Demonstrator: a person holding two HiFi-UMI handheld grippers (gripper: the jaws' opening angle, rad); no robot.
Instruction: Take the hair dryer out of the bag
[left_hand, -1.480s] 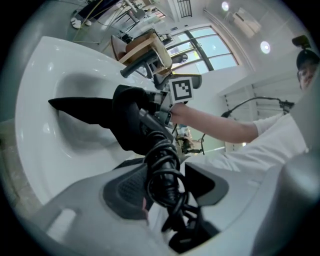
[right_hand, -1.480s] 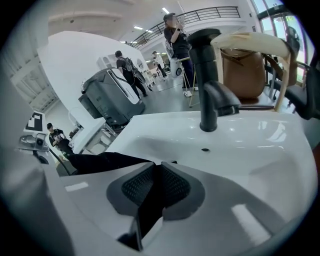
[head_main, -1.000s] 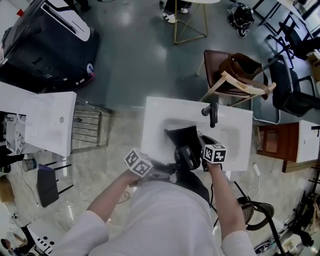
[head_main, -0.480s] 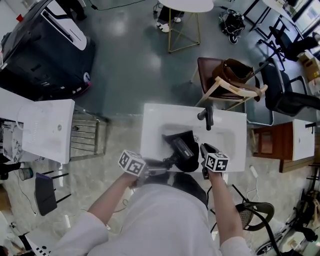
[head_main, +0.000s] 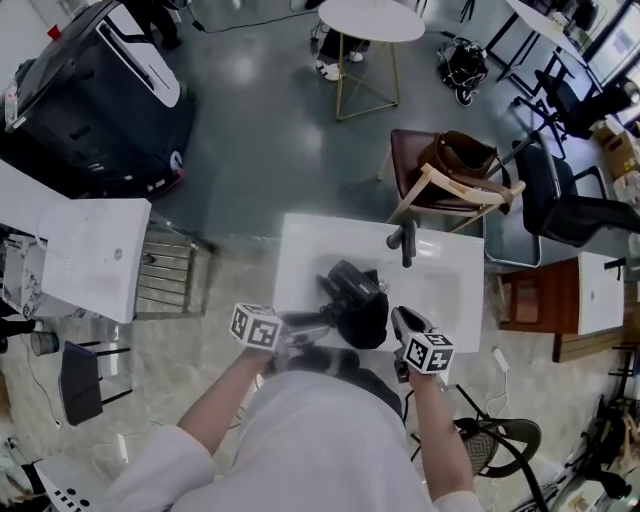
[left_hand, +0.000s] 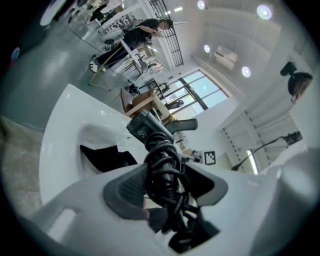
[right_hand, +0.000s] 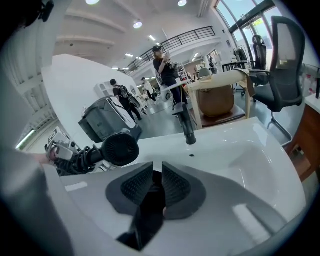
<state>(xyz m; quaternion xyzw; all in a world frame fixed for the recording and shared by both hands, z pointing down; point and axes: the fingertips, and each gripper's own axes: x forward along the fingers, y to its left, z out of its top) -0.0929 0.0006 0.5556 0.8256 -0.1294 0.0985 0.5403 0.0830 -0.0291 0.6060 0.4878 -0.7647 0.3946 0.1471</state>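
Looked steeply down on a white washbasin (head_main: 300, 245) with a black faucet (head_main: 406, 240) at its far rim, past a person's white-sleeved chest and forearms. Held the black hair dryer (head_main: 348, 283) in the left gripper (head_main: 320, 324), jaws clamped tight on the handle, right over the thick loops of black cord (left_hand: 167, 170) wound round it. Had the dryer out of the bag (head_main: 368, 320) and in the air above the near half of the basin, with its head beyond the jaws and its round grille turned toward the right gripper (head_main: 399, 318). Was closing the right gripper's jaws, narrow by now, with a fold of the bag's black fabric pinched between the ribbed pads. Saw the rest of the bag slumped, dark and limp, in the hollow of the basin, just below and beside the dryer, resting on the white surface. Could not tell whether bag and dryer touched. Found, beyond the basin on a grey floor, a wooden chair (head_main: 440, 195) bearing a brown handbag (head_main: 458, 158), and off to the left a second basin (head_main: 95, 255), white as well and well apart from the first.
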